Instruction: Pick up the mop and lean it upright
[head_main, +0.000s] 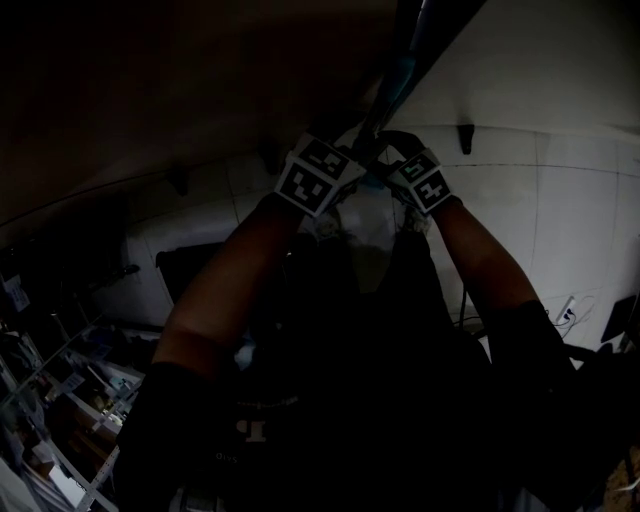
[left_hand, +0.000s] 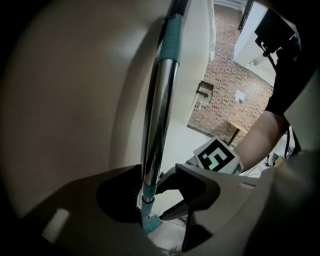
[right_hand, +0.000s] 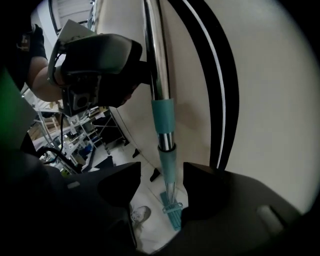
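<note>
A mop stands nearly upright against a pale wall. Its chrome pole runs between the jaws of both hand-held tools, and its teal head sits on the light floor below.

The left gripper is spread wide. The pole lies against the inner edge of the jaw at the left of that gripper's view, and a clear gap separates it from the opposite jaw, so nothing is clamped. The right gripper is likewise wide open, with the pole's teal lower sleeve passing through the middle and a gap on either side.

In the right gripper view, the left tool sits higher up the pole, just beside the chrome section above a teal collar. A black strip with a thin white line curves up the wall just right of the pole.

In the dim head view (much of it too dark to read) the person's forearms reach forward. The marker cubes of the two tools sit side by side with the pole rising between them.

Metal shelves crowded with items stand off to the left, well apart from the mop. A brick-patterned surface shows beyond the wall's edge in the left gripper view.
</note>
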